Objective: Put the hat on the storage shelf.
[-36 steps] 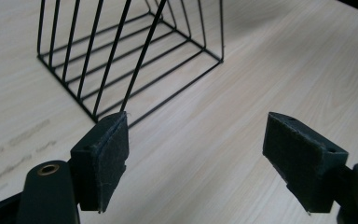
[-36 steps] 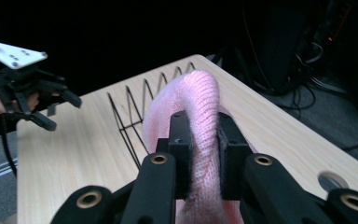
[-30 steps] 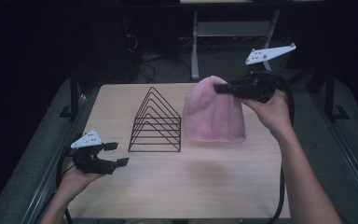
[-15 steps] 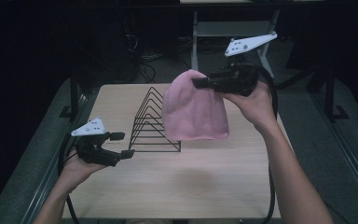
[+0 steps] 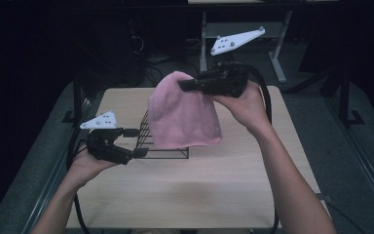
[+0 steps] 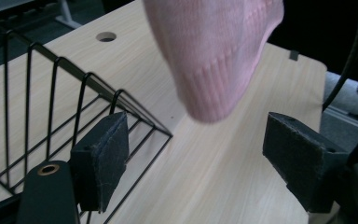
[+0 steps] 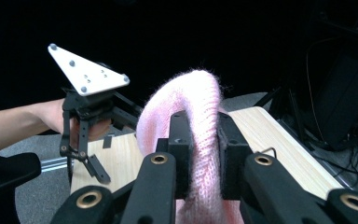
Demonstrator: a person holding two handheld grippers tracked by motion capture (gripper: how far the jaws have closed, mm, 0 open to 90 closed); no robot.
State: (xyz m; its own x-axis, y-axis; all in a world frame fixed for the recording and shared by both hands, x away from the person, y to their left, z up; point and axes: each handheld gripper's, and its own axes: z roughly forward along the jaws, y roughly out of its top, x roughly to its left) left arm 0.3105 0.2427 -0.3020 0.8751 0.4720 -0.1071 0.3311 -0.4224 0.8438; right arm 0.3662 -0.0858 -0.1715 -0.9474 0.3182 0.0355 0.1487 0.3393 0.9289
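1. Left tongs [image 5: 132, 142] are held low at the left edge of the bench [image 5: 233, 195], jaws spread wide with nothing between them; the pads [image 6: 100, 165] are seen clear of everything. They are likely kept ready to catch the hat's hem.
2. Wire rack [image 5: 163, 146] is stood on the bench just beside the left tongs, its black triangular loops upright. It is judged to be the support the hat is meant to go on.
3. Pink knit hat [image 5: 182, 114] is hung in the air over the rack and partly in front of it, clear of the bench. Its ribbed hem [image 6: 214, 84] dangles down so the opening can be dropped over the loops.
4. Right tongs [image 5: 185, 86] are clamped tight on the crown of the hat; a fold of knit [image 7: 200, 140] is squeezed between the pads. The top grip is probably chosen so the hat hangs open-end down.
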